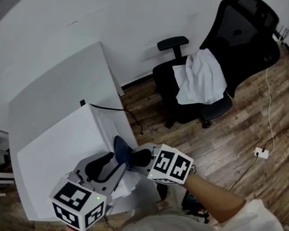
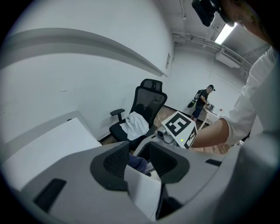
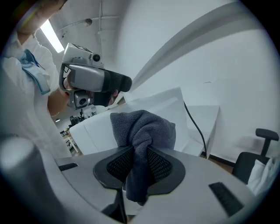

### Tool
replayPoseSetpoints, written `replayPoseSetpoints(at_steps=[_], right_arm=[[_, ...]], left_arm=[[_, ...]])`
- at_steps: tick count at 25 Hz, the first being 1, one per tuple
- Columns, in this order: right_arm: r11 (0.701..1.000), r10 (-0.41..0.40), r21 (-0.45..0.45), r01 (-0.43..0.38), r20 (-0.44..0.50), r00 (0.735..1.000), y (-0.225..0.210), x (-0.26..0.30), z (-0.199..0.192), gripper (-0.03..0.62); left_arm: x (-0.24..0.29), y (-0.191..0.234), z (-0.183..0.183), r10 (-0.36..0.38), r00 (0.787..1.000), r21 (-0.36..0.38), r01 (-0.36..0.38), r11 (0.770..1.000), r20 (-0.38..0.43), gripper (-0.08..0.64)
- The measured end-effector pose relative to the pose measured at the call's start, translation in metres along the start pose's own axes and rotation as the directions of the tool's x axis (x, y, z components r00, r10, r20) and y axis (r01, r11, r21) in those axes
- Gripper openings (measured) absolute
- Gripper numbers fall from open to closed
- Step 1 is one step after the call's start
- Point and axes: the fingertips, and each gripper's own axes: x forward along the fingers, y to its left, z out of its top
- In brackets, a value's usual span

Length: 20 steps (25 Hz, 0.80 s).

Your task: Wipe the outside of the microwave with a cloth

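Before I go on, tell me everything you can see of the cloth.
The cloth is dark blue-grey and looks like soft, nubby microfibre. It is bunched up, not spread flat. The right claw is shut on its middle: a rounded wad bulges out beyond the pads and a narrower tail trails back between them. In the head view it sits at the edge of the white microwave; whether it touches that surface cannot be told.

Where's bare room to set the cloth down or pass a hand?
Bare: the microwave top, from the black cable to the left gripper; the white table behind it, up to the wall. Crowded: the microwave's right corner, where the right gripper grips the dark cloth beside the open left one.
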Motion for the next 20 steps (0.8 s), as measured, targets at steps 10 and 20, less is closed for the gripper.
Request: replayPoseSetpoints(at_steps=[10, 20], right_arm=[[0.991, -0.079, -0.11, 0.075, -0.029, 0.996, -0.057, 0.025, 0.039, 0.101], [0.981, -0.153, -0.126, 0.146, -0.046, 0.987, -0.113, 0.044, 0.077, 0.101]], left_arm=[[0.003, 0.008, -0.001, -0.002, 1.0, -0.016, 0.002, 1.0, -0.008, 0.144], [0.002, 0.009, -0.006, -0.007, 1.0, -0.038, 0.007, 0.999, -0.005, 0.147]])
